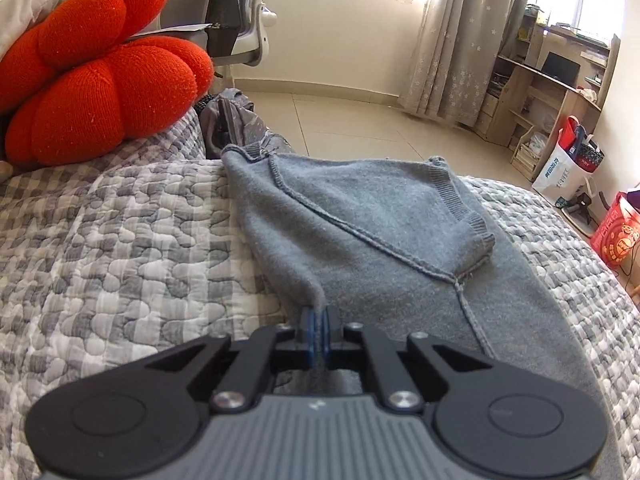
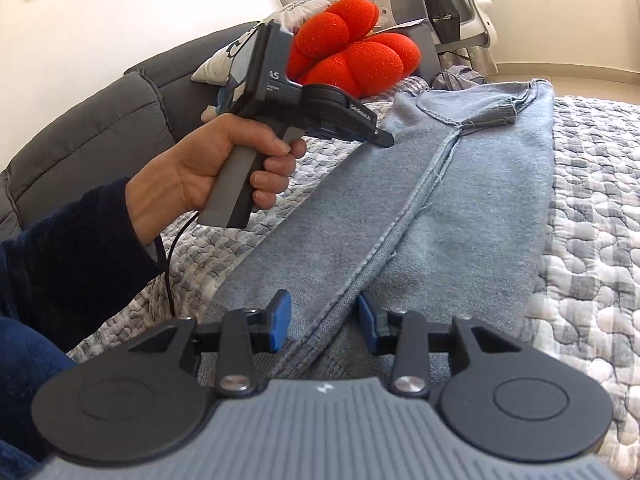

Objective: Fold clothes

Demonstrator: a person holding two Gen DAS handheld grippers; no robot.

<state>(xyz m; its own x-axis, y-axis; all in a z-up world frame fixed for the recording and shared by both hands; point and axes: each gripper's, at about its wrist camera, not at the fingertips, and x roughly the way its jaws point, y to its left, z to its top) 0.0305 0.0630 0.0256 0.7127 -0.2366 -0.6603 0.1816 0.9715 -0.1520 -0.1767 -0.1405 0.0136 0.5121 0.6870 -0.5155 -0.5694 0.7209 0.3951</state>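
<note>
The grey sweater lies lengthwise on a quilt with a grey-and-white check, filling the middle of both views. It is inside out, its seams showing as raised lines, and one ribbed cuff rests folded across the body at centre right of the left wrist view.

At lower centre of that view, the left tool has its blue pads pressed together on a fold at the sweater's left edge, and the cloth rises in a small ridge there. In the right wrist view the same tool shows at centre left, held by a hand in a dark sleeve, its tip at the sweater's edge.

The right tool is spread at lower centre, a blue pad on either side of a long seam, holding nothing.

A red cushion sits at upper left, beyond the sweater.
</note>
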